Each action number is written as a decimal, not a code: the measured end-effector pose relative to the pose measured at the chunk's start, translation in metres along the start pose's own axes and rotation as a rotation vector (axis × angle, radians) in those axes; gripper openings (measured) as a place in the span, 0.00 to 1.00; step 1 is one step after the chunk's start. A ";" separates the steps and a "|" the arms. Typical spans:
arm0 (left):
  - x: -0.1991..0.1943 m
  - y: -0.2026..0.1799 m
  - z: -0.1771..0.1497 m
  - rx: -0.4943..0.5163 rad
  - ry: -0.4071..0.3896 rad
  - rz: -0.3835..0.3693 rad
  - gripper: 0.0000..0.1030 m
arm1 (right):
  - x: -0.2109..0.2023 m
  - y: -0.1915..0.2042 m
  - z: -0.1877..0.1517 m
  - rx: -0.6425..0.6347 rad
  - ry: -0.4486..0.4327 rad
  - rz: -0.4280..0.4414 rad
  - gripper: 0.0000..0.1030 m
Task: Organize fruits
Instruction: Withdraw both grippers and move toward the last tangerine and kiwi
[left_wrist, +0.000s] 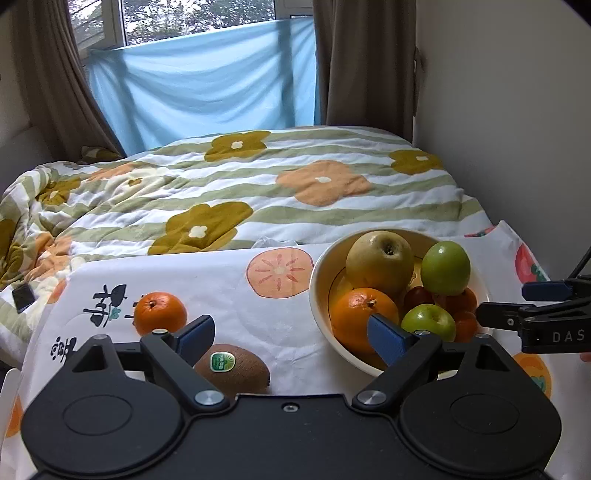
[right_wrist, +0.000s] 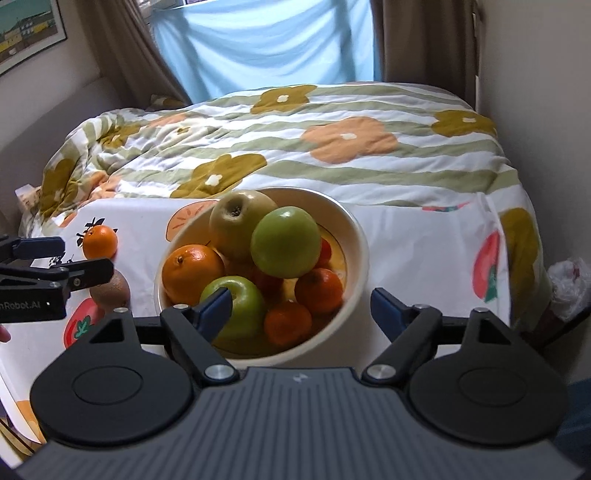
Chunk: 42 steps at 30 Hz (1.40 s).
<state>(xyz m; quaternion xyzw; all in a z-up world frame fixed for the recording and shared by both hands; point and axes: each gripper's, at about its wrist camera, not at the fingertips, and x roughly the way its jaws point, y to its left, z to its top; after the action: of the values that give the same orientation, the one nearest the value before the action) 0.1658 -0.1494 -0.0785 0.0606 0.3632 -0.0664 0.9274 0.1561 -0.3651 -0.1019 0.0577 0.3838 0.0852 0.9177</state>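
A cream bowl (left_wrist: 317, 291) sat on a white tablecloth (left_wrist: 229, 295) printed with fruit drawings, at the foot of a bed covered by a flowered, striped quilt (left_wrist: 258, 184).

Seen from the left wrist, the left gripper (left_wrist: 291, 336) had its blue-padded jaws spread wide apart, holding nothing. A brown kiwi (left_wrist: 236, 369) with a green sticker lay on the cloth just inside the left jaw, close to its tip. A loose orange (left_wrist: 160, 313) rested on the cloth just beyond that same jaw. The right jaw's tip overlapped the bowl's near side, in front of a large orange (left_wrist: 360, 314) in the bowl. Beyond it in the bowl sat a yellow-green apple (left_wrist: 379, 262), two green apples (left_wrist: 446, 267) (left_wrist: 428, 322), and several small red-orange fruits partly hidden beneath them.

Seen from the right wrist, the right gripper (right_wrist: 301, 308) also had its jaws wide apart and empty. The bowl (right_wrist: 360, 236) lay between and just beyond the jaws, its contents piled high: the yellow-green apple (right_wrist: 236, 221) at the back, a green apple (right_wrist: 286, 242) on top, another green apple (right_wrist: 240, 306) just beside the left jaw tip, the large orange (right_wrist: 192, 273) beyond that jaw, and small tangerines (right_wrist: 319, 290) (right_wrist: 288, 321) between the jaws. Far outside the left jaw were the kiwi (right_wrist: 112, 290) and the loose orange (right_wrist: 99, 242), with the left gripper (right_wrist: 74, 258) reaching in beside them.
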 end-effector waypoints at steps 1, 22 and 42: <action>-0.003 0.000 0.000 -0.004 -0.004 0.001 0.90 | -0.003 0.000 0.000 -0.002 -0.003 -0.005 0.94; -0.108 0.046 -0.022 -0.080 -0.085 0.145 1.00 | -0.069 0.052 0.001 -0.049 -0.045 0.029 0.96; -0.065 0.174 0.014 0.090 -0.046 0.031 1.00 | -0.013 0.167 0.001 0.170 0.067 0.035 0.96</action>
<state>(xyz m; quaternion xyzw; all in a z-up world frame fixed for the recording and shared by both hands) 0.1574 0.0251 -0.0128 0.1062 0.3376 -0.0698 0.9327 0.1290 -0.2046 -0.0632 0.1390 0.4190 0.0702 0.8945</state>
